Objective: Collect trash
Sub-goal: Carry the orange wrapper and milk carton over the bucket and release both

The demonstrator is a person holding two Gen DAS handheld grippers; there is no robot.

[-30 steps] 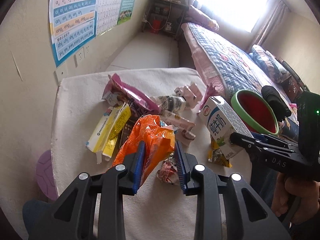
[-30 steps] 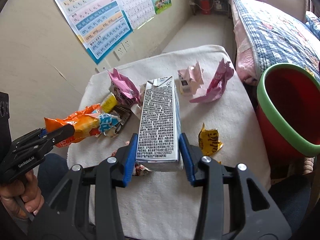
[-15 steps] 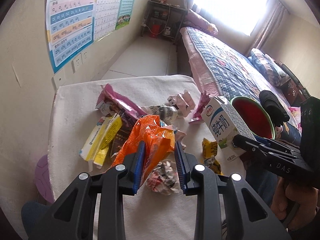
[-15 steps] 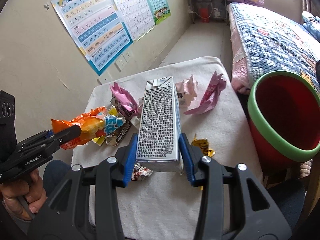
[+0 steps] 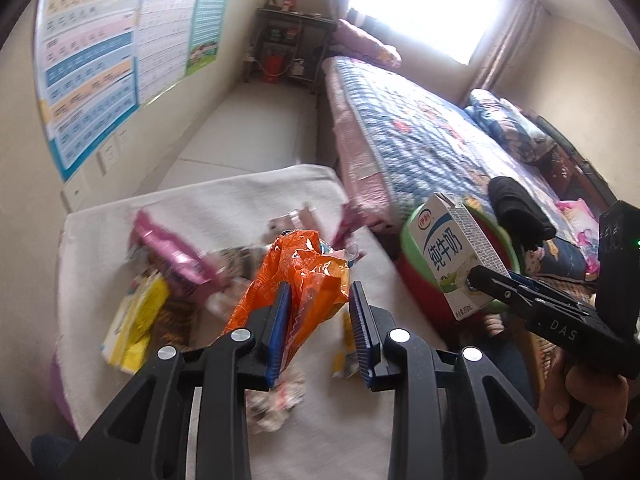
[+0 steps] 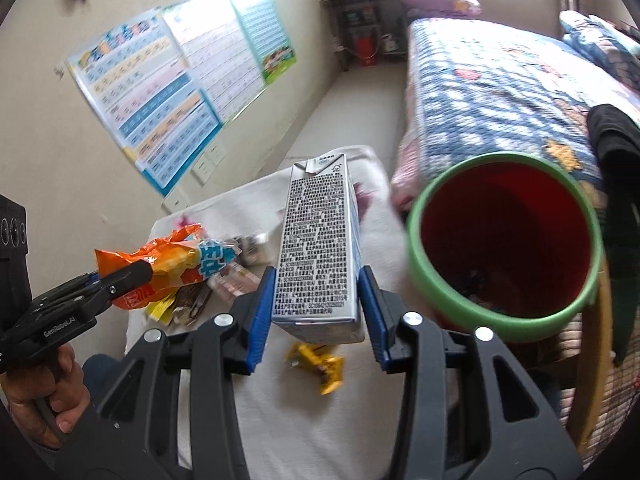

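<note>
My left gripper point(image 5: 318, 322) is shut on an orange snack wrapper point(image 5: 298, 280) and holds it above the white-clothed table point(image 5: 224, 200). My right gripper point(image 6: 316, 312) is shut on a white milk carton point(image 6: 318, 252), upright and lifted off the table, left of the red bin with a green rim point(image 6: 504, 248). The carton point(image 5: 452, 256) also shows in the left wrist view, in front of the bin point(image 5: 412, 236). The orange wrapper point(image 6: 160, 264) shows at the left of the right wrist view.
On the table lie a pink wrapper point(image 5: 168, 252), a yellow packet point(image 5: 136, 320), crumpled wrappers point(image 5: 276, 400) and a small yellow wrapper point(image 6: 320, 362). A bed point(image 5: 420, 136) stands right of the table. Posters point(image 6: 180, 76) hang on the left wall.
Both grippers have risen and moved right toward the bin, carrying the orange wrapper and the milk carton. The bin now looms larger in the right wrist view.
</note>
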